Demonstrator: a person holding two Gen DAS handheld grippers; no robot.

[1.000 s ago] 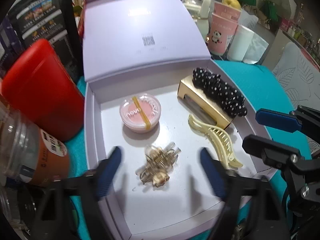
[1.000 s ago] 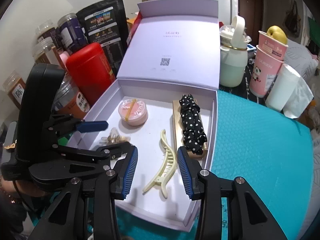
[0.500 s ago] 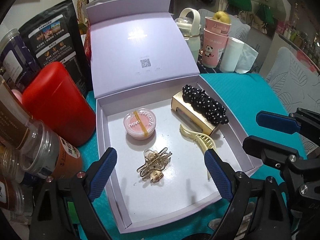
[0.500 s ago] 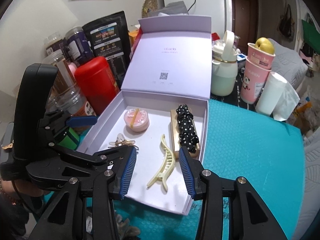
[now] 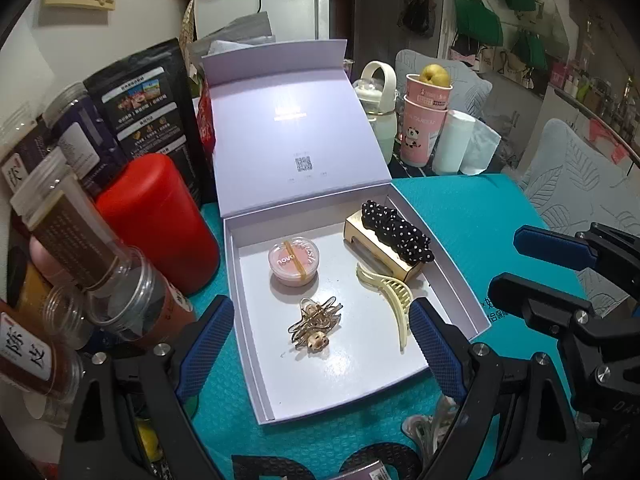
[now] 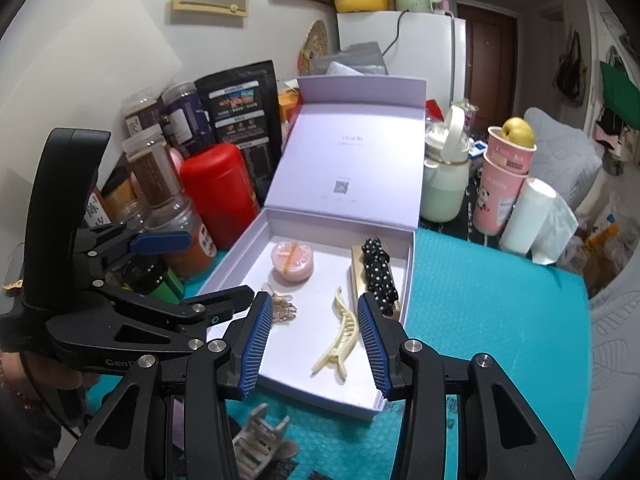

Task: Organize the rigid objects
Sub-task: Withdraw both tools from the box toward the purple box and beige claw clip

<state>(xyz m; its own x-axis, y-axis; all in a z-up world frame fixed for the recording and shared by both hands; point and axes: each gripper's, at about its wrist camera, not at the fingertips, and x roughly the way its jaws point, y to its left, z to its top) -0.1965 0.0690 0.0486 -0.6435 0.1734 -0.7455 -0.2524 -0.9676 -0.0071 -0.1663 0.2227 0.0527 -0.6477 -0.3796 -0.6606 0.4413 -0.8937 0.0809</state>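
Raised box lid (image 5: 294,128) is blocking the back, red canister (image 5: 158,220) and jars (image 5: 116,280) are crowding the box's left wall, teal mat (image 6: 492,312) is lying clear on the right.

The pink tub (image 5: 294,266) in the box carries "novo" in white on its lid (a yellow band crosses the rest of the word). A square scan code (image 5: 304,164) sits inside the open lid (image 5: 296,136). The left gripper's black body (image 6: 120,340) reads "Gen", then is cut off. Jar labels (image 5: 28,356) bear Chinese characters, too distorted to read surely
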